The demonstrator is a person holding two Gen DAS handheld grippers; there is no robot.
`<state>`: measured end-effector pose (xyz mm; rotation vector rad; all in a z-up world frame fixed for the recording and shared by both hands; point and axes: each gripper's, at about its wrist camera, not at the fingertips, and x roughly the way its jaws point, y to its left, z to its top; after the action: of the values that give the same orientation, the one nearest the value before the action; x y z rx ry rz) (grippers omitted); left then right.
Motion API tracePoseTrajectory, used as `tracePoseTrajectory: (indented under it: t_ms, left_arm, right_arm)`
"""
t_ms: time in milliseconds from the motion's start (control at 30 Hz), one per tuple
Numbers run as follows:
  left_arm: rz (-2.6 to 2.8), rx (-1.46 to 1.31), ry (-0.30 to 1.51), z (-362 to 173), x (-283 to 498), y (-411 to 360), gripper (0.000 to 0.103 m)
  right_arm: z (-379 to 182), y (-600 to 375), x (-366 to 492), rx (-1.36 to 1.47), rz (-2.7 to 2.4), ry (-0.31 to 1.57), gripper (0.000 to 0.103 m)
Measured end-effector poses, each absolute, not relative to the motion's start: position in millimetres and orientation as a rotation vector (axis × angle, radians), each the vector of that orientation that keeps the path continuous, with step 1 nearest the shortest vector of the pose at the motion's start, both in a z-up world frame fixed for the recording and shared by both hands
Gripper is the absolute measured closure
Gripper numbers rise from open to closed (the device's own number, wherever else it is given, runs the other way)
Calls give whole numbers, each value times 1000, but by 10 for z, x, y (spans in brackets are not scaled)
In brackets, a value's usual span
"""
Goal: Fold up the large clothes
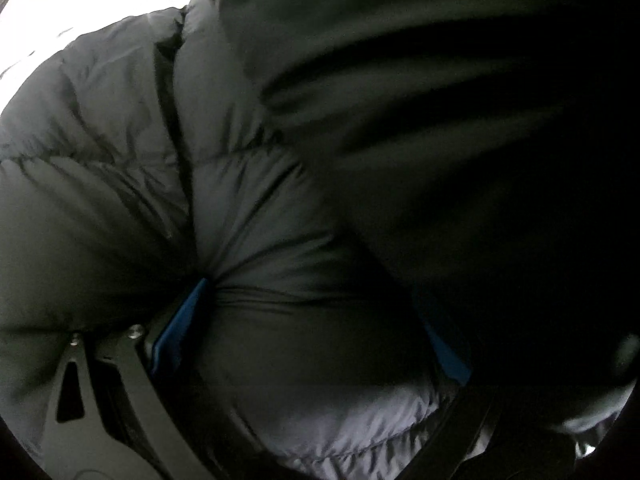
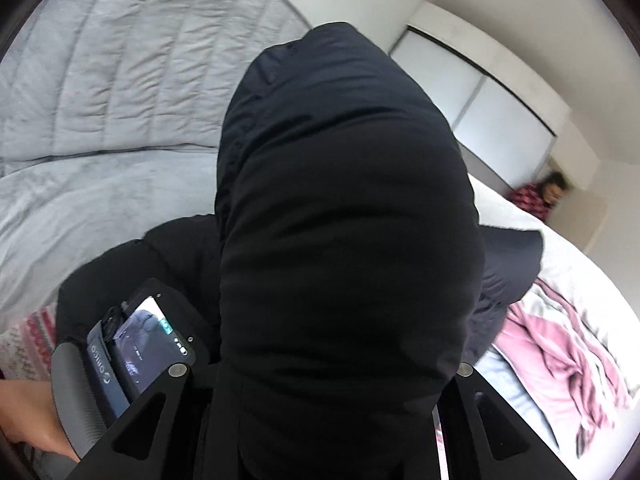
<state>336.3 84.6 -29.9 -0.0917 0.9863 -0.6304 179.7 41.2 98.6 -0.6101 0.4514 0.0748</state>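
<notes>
A black puffer jacket (image 1: pixel 248 184) fills the left wrist view, its zip line running down the middle. My left gripper (image 1: pixel 316 336) has a thick fold of it bunched between its blue pads (image 1: pixel 184 320), with creases pulling toward the left pad. In the right wrist view a long padded part of the jacket (image 2: pixel 340 220) rises from between the black fingers (image 2: pixel 132 432) of my right gripper (image 2: pixel 332 364) and hides the fingertips; the gripper is shut on it. The other gripper's body, with a lit screen (image 2: pixel 140 340), sits at lower left against the jacket.
A grey quilted blanket (image 2: pixel 120 80) covers the bed on the left, with white bedding (image 2: pixel 560 256) on the right. A pink cloth (image 2: pixel 560 356) lies crumpled at right and a red-and-white patterned fabric (image 2: pixel 32 332) at left. A person in red (image 2: pixel 536 194) sits beyond the bed by a white cabinet (image 2: pixel 480 104).
</notes>
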Motion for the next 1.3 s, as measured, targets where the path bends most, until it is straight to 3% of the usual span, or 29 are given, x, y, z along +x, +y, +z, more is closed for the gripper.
tracePoseTrajectory:
  t_ms: [300,500,667,933,1300]
  left_arm:
    - [-737,-223,1050,-77,3539,1766,5]
    - [-623,-518,925,151,3731,2921,5]
    - [-569,-828,851,44,3907,3667,5]
    - [-488,-864,833,83,3839,3813,5]
    - [-517,-940,763,262,3766,3744,4]
  right_arm:
    - [796,729,1813,-694,191,447,80]
    - [681,778,1761,-726,247,467,78]
    - [393,1143,1724,-858,346,480,76]
    - [3,1576,1830,-911,527,523,68]
    - [-129,1264,1778,-919,540,553,67]
